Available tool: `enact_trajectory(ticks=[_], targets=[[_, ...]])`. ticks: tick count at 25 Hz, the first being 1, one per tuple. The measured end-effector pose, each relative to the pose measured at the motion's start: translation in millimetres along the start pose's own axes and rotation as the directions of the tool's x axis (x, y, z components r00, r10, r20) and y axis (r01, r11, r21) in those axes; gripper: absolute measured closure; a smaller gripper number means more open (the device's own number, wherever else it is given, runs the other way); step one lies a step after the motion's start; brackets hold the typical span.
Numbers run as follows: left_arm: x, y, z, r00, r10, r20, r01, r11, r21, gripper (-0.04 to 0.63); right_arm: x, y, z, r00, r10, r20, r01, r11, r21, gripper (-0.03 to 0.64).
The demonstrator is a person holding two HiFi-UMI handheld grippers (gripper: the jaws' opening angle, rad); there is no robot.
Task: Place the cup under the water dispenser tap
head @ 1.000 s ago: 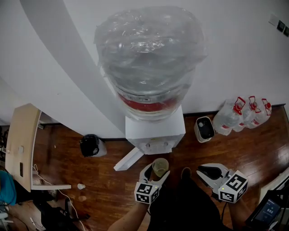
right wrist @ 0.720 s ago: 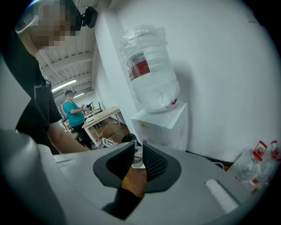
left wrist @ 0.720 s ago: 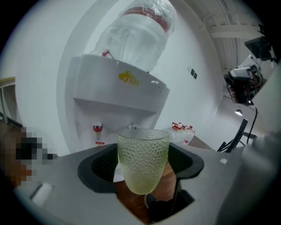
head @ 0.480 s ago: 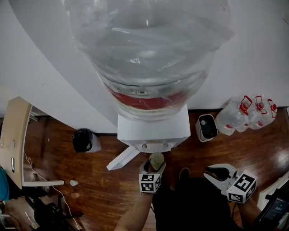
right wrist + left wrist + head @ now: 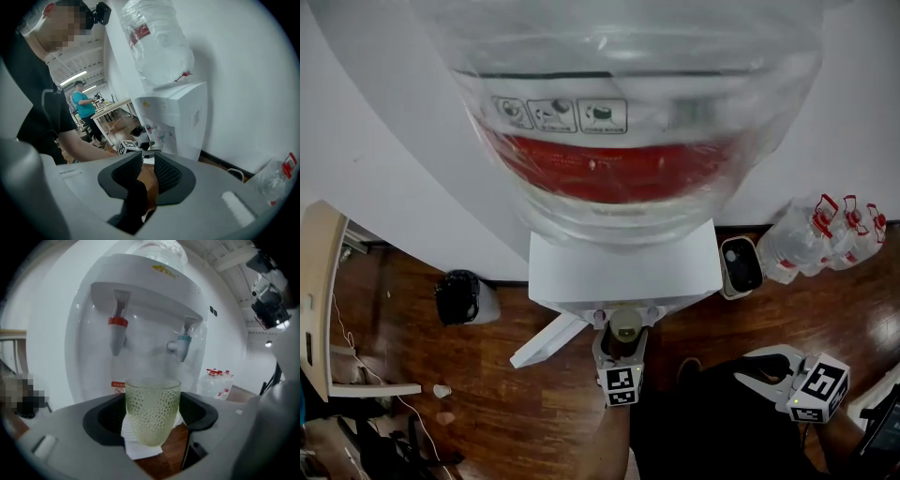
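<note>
A pale green dimpled glass cup [image 5: 152,413] stands upright between the pads of my left gripper [image 5: 152,401], which is shut on it. Behind and above the cup, the white water dispenser [image 5: 150,301] shows a red tap [image 5: 117,331] to the left and a blue tap [image 5: 183,343] to the right. In the head view the cup [image 5: 625,324] sits just in front of the dispenser's front panel [image 5: 623,277], under the big water bottle [image 5: 619,112]. My right gripper [image 5: 750,373] hangs off to the right, its jaws opening with nothing between them [image 5: 147,161].
Several water jugs [image 5: 825,234] and a small white bin [image 5: 741,267] stand against the wall to the right. A black bin [image 5: 459,298] and a wooden table [image 5: 314,300] are on the left. A white board [image 5: 548,339] leans by the dispenser's base. A person in a turquoise shirt [image 5: 84,103] stands far off.
My left gripper has carried the cup lower and closer to the dispenser's taps. The right gripper has drifted down and to the right, and the dispenser now fills more of the head view.
</note>
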State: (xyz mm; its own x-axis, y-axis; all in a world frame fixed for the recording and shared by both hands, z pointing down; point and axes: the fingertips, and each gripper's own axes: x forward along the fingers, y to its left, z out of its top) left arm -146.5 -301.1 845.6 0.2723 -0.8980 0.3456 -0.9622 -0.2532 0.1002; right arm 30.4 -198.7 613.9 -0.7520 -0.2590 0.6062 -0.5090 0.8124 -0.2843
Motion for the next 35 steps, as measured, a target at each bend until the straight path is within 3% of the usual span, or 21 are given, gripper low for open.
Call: enact_trajectory(ticks=[4,9,13,17,19,22,28,35], targets=[[13.1,6.7,-2.5,0.992,0.079,0.099,-0.081,0.997,0.017,0.243,17.6,-7.8,-14.2,0.999,0.033,-0.024,-0.032,0.999,0.033,0.528],[30.9,13.6,-37.3,0.988,0.121,0.095,-0.128,0.989,0.07,0.244,31.4,-4.9,-26.7,0.994,0.103,-0.024,-0.101,0.991,0.088,0.526],[38.3,13.2,-44.5,0.989,0.119,0.092,-0.124,0.99,0.059,0.244,28.7,-17.4,-26.7,0.996,0.082,-0.021,-0.079,0.992,0.102,0.525],[39.6,11.3,-48.0,0.996,0.093,0.012,-0.093,0.993,0.069,0.241,28.0,-14.1,-16.0,0.996,0.09,-0.004,-0.089,0.992,0.086,0.519],[38.3,10.5,-48.9,0.997,0.07,-0.036,-0.069,0.997,0.021,0.241,27.1,-9.2,-9.7,0.995,0.101,0.005,-0.101,0.991,0.084,0.514],[37.9,3.2,-44.8,0.999,0.008,-0.046,-0.012,0.997,-0.073,0.242,24.5,-2.6,-3.9,0.994,0.114,0.005,-0.114,0.99,0.078,0.511],[48.1,-20.6,-47.9,0.996,-0.036,-0.084,0.038,0.999,0.019,0.238,16.4,-0.5,-1.7,0.995,0.103,-0.004,-0.102,0.99,0.094,0.502],[52.1,-30.7,-61.0,0.984,-0.037,-0.175,0.046,0.998,0.049,0.236,2.4,7.0,1.2,0.995,0.103,-0.017,-0.101,0.99,0.101,0.487]])
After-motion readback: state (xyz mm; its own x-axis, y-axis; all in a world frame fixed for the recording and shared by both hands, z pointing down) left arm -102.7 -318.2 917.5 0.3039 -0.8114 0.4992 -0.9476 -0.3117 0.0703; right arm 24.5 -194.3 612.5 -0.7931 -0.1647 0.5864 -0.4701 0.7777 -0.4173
